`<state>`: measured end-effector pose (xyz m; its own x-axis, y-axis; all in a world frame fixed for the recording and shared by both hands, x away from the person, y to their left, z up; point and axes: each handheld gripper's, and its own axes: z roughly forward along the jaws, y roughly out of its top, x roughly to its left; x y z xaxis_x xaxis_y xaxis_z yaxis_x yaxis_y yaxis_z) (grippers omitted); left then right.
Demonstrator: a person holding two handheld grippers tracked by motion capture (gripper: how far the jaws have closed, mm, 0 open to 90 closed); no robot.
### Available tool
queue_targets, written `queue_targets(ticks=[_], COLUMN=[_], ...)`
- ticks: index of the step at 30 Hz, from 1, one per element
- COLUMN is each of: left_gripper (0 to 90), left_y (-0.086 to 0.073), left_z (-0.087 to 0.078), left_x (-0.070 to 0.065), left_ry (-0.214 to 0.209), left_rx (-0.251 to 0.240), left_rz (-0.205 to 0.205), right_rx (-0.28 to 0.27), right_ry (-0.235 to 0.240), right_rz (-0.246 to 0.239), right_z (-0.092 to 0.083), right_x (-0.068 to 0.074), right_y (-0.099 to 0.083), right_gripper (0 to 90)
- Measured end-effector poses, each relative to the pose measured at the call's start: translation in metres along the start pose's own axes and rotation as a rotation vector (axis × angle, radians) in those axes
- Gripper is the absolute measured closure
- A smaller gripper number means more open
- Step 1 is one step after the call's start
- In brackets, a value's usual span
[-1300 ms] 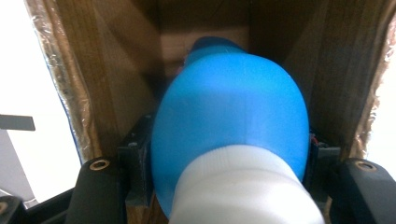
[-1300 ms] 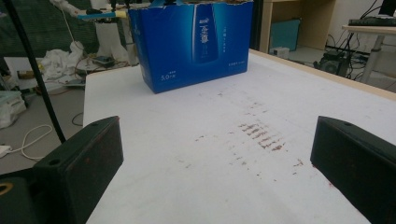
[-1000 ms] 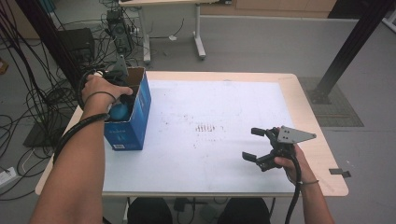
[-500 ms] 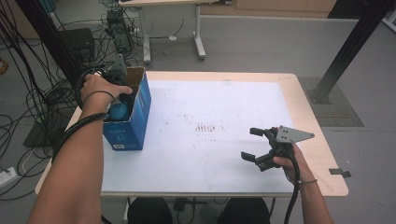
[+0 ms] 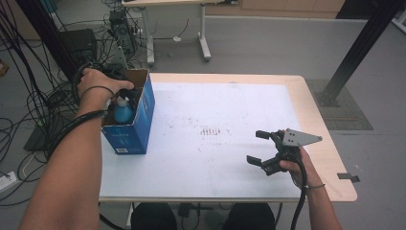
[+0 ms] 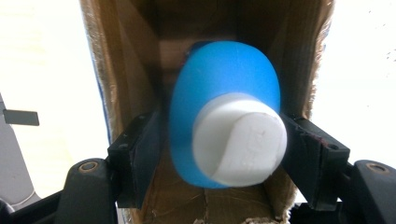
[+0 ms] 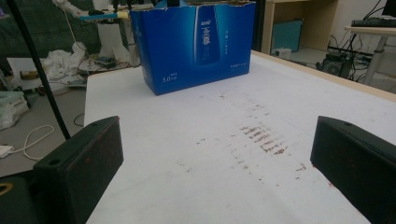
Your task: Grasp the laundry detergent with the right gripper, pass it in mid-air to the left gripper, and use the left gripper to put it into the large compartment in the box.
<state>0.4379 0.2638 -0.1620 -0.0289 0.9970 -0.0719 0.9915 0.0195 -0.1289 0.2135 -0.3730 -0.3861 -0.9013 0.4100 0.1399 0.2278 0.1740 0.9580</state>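
Inside blue box [image 5: 136, 125], left tool [image 6: 224, 154] gripping bottle [image 6: 224, 126]

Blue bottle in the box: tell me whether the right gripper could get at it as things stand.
Probably not yet. The blue bottle sits inside the blue box, with the left gripper straddling it from above. The right gripper is open, well across the table, facing the box's closed side wall.

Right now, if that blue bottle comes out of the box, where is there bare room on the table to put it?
Nearly all the white tabletop is bare: the wide stretch between the blue box and the right tool. Only faint reddish marks sit mid-table. It is crowded at the left edge, where the left tool grips the blue bottle inside the box.
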Motion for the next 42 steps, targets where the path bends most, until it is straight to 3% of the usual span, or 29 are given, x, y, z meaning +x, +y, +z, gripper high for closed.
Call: queue_targets(ticks=[10, 15, 20, 25, 33, 36, 42], left_gripper=[27.2, 25.1, 20.7, 16.7, 10.9, 8.9, 8.1], left_y=[-0.005, -0.011, -0.016, -0.019, -0.029, -0.035, -0.047], left_z=[-0.014, -0.022, -0.033, -0.040, -0.057, -0.063, -0.071], left_x=[-0.001, -0.002, -0.010, -0.012, -0.025, -0.036, -0.050], left_ry=[-0.011, -0.012, 0.019, 0.017, 0.012, 0.046, 0.042], left_rx=[-0.003, -0.029, -0.054, -0.067, -0.097, -0.119, -0.158], left_rz=[0.006, 0.014, 0.031, 0.043, 0.087, 0.101, 0.152], right_rx=[0.001, 0.003, 0.006, 0.005, 0.009, 0.009, 0.011], right_ry=[0.004, 0.006, 0.004, 0.003, -0.001, -0.004, -0.018], right_rz=[0.003, -0.001, -0.001, 0.000, 0.004, 0.008, 0.010], right_z=[0.001, 0.000, 0.000, 0.000, 0.001, 0.001, 0.000], right_x=[-0.001, -0.001, -0.001, -0.001, -0.001, -0.001, -0.001], right_y=[0.000, 0.000, 0.001, 0.002, 0.002, 0.002, 0.004], right_gripper=[2.3, 2.3, 2.3, 2.3, 2.4, 2.4, 2.5])
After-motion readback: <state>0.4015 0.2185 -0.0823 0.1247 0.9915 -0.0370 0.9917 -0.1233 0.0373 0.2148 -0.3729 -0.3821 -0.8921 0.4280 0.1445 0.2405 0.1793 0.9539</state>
